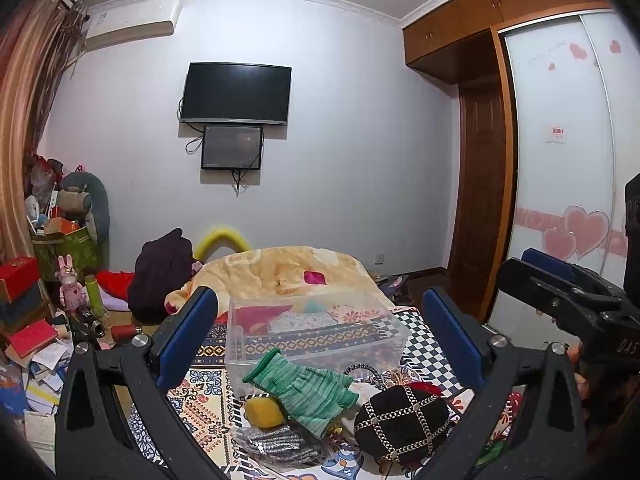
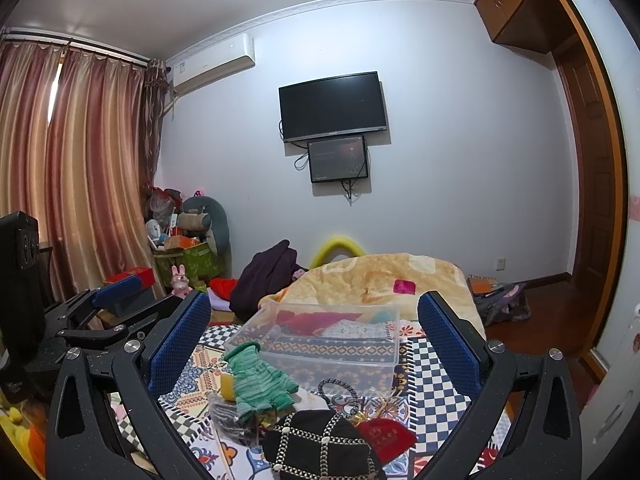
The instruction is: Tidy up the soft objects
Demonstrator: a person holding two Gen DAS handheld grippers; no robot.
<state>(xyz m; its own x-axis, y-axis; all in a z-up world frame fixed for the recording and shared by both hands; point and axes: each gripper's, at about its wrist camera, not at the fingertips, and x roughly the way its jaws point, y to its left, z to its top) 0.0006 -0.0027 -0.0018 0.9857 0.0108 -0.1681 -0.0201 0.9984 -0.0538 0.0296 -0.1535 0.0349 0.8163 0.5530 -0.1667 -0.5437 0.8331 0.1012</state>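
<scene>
A clear plastic box (image 1: 316, 334) (image 2: 320, 344) stands on the patterned bed cover. In front of it lie a green knit glove (image 1: 308, 390) (image 2: 256, 380), a yellow sponge (image 1: 262, 412) (image 2: 227, 386), a grey glove in a plastic wrap (image 1: 276, 442) (image 2: 230, 416), a black bag with a chain grid (image 1: 402, 414) (image 2: 320, 446) and a red pouch (image 2: 386, 436). My left gripper (image 1: 320, 332) is open and empty above the pile. My right gripper (image 2: 314, 338) is open and empty, held just right of the left one (image 2: 116, 292).
A yellow blanket (image 1: 280, 268) (image 2: 380, 276) is heaped behind the box. A dark garment (image 1: 164, 276) and cluttered boxes and toys (image 1: 60, 240) stand at the left. A wardrobe with sliding doors (image 1: 560, 160) is at the right. A TV (image 1: 236, 92) hangs on the wall.
</scene>
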